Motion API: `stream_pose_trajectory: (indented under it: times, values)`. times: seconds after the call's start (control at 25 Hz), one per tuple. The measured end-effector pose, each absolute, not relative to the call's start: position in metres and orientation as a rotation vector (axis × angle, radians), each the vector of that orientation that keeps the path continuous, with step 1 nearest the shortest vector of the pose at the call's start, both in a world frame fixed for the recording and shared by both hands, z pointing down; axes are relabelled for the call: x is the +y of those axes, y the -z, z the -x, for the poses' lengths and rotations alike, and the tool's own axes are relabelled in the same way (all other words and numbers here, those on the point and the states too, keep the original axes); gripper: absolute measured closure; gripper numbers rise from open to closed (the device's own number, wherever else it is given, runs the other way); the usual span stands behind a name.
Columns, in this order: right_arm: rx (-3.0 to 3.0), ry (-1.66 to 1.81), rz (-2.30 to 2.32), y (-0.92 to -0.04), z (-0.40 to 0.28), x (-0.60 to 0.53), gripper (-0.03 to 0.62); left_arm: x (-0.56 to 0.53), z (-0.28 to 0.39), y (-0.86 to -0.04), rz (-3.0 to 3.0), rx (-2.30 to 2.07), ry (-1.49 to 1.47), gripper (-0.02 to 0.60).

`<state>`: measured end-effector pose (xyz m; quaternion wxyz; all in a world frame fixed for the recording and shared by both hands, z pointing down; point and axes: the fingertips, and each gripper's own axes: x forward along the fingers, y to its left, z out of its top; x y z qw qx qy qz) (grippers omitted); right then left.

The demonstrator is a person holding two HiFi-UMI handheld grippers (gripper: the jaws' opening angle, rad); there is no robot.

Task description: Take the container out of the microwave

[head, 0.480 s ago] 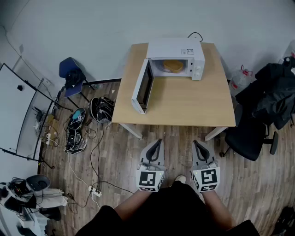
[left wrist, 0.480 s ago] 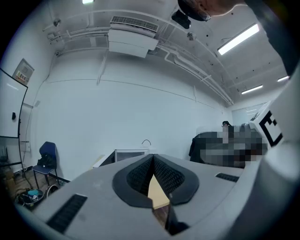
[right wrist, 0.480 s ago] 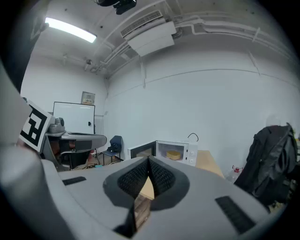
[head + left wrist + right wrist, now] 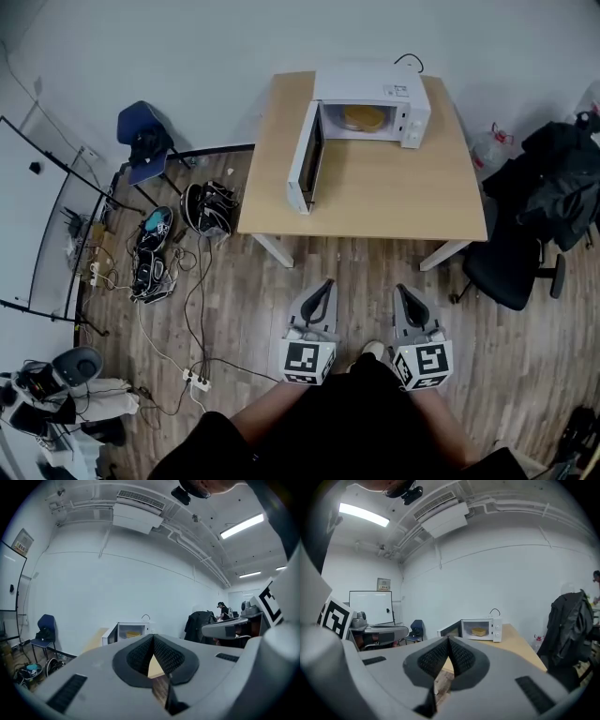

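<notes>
Side by side before the body, left gripper (image 4: 325,284) and right gripper (image 4: 401,289), fingers (image 4: 140,654) closed together, both empty

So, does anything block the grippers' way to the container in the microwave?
Nothing visible does. The microwave door stands open to the left, the container lies exposed inside, and the table in front is bare.

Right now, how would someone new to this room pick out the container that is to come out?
Find the light wooden table; a white microwave oven stands at its far edge with its door swung open. Inside the cavity sits a shallow yellow container, the only thing in there and the only yellow item on the table.
</notes>
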<state>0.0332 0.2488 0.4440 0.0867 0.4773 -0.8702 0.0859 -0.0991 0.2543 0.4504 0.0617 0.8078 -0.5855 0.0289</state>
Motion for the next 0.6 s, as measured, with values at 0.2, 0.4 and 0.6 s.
stream_pose_trajectory:
  times: [0.2, 0.4, 0.6]
  values:
    - [-2.562, -0.242, -1.472, -0.443, -0.044, 0.252, 0.534, 0.253, 0.099, -0.452, -2.452, -1.764, -0.102, 0.569]
    - [-2.550, -0.234, -1.484, -0.445, -0.058, 0.253, 0.534, 0.249, 0.090, -0.449, -2.461, -1.775, -0.106, 0.569]
    - [-2.550, -0.222, -1.483, -0.448, -0.081, 0.248, 0.534, 0.241, 0.069, -0.447, -2.457, -1.794, -0.087, 0.569]
